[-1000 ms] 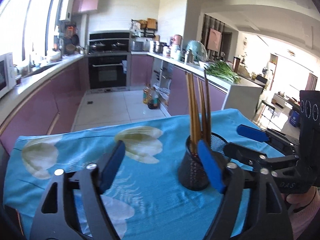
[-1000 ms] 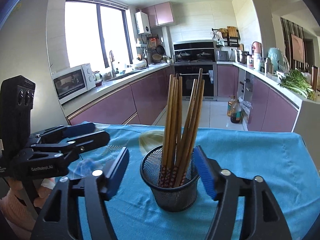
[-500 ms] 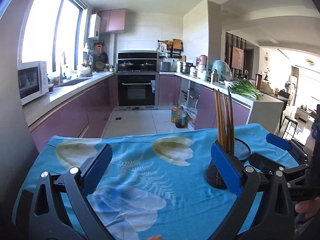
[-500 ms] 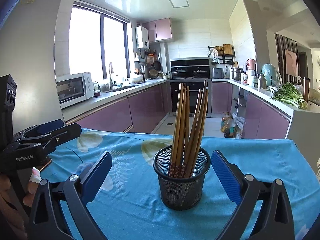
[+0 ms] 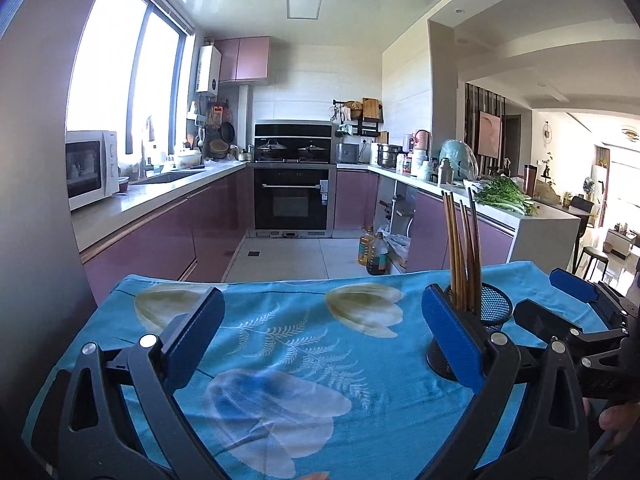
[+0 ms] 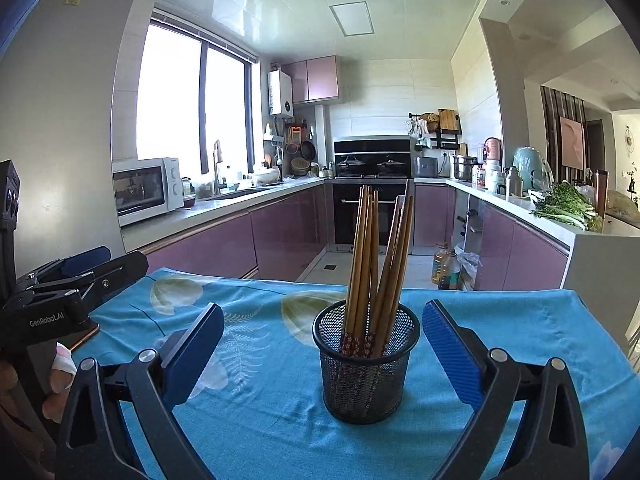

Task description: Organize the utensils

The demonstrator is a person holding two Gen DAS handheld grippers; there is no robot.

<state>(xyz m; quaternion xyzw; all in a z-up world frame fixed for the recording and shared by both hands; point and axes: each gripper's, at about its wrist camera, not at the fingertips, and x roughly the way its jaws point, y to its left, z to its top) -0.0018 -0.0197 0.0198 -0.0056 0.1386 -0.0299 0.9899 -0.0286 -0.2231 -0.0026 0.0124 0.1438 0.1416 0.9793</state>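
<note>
A: Chopsticks [image 6: 374, 264] — where?

B: Upright in a black mesh cup [image 6: 366, 364], leaning on its rim in two bunches. The cup stands on a blue flowered cloth [image 6: 260, 408].

A: Right gripper [image 6: 323, 354]?

B: Jaws spread wide, nothing held. The cup sits between the blue pads, right of centre, touching neither.

A: Left gripper [image 5: 323, 338]?

B: Also wide open and empty, over bare cloth [image 5: 288, 360]. From its camera the cup [image 5: 490, 312] is partly hidden behind the right-side pad; contact cannot be told. Chopsticks [image 5: 462, 248] rise above that pad.

A: Grippers relative to each other?

B: Left gripper [image 6: 60, 292] is at the cloth's left edge, well apart from the cup. The right one [image 5: 572, 312] is just beyond the cup.
</note>
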